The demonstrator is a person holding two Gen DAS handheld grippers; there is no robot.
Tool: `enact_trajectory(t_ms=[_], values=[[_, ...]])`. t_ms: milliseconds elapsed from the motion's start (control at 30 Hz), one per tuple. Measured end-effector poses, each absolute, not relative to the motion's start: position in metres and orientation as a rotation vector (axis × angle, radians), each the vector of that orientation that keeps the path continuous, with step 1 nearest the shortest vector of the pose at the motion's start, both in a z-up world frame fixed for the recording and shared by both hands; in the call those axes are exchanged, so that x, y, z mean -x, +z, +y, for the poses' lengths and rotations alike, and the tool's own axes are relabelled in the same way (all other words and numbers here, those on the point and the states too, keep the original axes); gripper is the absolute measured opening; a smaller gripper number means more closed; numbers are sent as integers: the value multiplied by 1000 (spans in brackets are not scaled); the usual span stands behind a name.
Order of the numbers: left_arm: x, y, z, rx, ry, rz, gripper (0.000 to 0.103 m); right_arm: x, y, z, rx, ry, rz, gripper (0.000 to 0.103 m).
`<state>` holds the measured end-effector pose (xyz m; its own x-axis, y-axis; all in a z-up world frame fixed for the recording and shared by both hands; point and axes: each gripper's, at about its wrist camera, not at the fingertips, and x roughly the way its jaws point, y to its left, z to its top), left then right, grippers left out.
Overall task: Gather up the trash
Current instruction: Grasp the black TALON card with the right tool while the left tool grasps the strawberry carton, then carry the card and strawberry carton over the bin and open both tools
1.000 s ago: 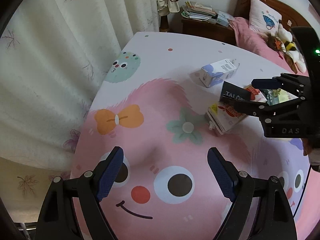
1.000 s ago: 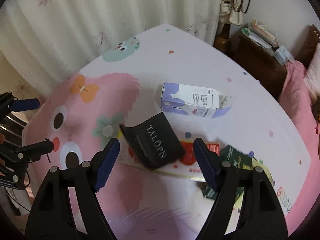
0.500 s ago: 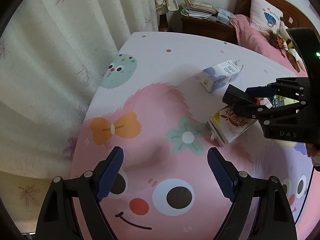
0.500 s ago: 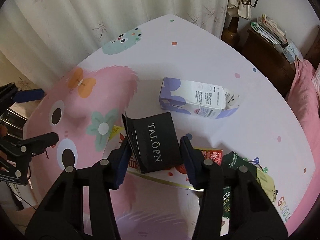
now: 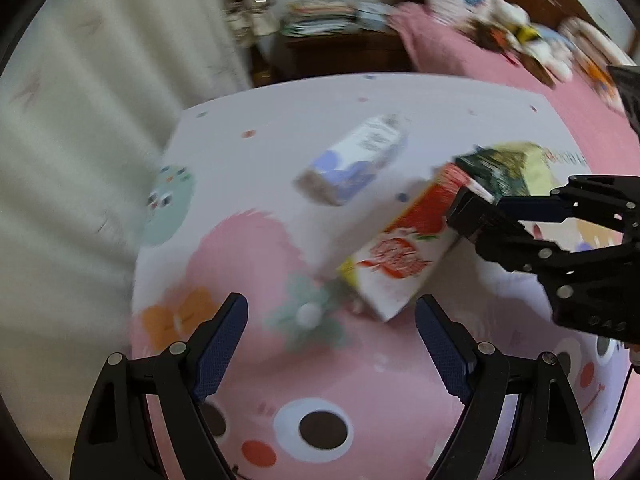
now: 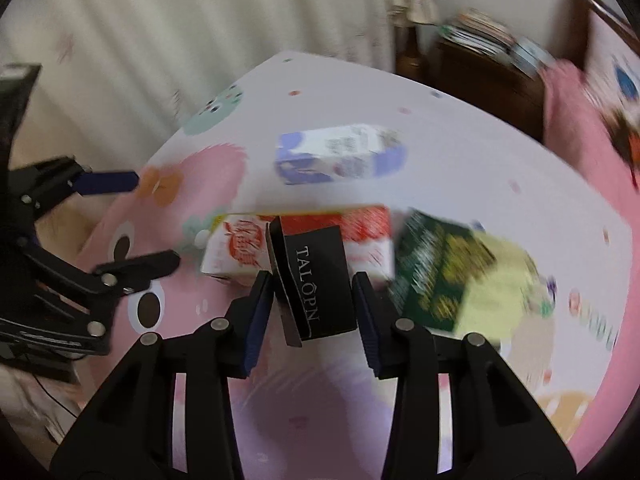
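A black box marked TALOPN is held tilted between the blue pads of my right gripper, which is shut on it above the table. From the left wrist view the same right gripper comes in from the right with the black box at its tips. Just behind the box lies a red and white carton. A purple and white carton lies farther back. A green and yellow packet lies to the right. My left gripper is open and holds nothing.
A pink cartoon-print cloth covers the table. Pale curtains hang at the left edge. Behind stand a dark wooden cabinet with stacked papers and a bed with pink bedding. Both views are motion-blurred.
My right gripper went from open around the black box to shut on it, and the box now sits up between the pads. Both cameras have swung, blurring the scene.
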<state>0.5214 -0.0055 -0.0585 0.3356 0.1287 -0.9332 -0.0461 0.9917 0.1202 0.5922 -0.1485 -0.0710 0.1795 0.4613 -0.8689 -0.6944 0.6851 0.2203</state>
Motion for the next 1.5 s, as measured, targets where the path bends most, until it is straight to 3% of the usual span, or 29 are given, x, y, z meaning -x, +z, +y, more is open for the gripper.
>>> enact_trajectory(t_ms=[567, 867, 1200, 1500], values=[[-601, -115, -56, -255, -84, 1365, 87, -588, -100, -230, -34, 648, 1195, 36], [-605, -123, -78, -235, -102, 1347, 55, -582, -100, -234, -69, 635, 1196, 36], [-542, -90, -74, -113, -22, 1279, 53, -551, -88, -233, -88, 615, 1185, 35], [-420, -47, -63, -66, 2, 1214, 53, -468, -66, -224, -92, 589, 1174, 35]])
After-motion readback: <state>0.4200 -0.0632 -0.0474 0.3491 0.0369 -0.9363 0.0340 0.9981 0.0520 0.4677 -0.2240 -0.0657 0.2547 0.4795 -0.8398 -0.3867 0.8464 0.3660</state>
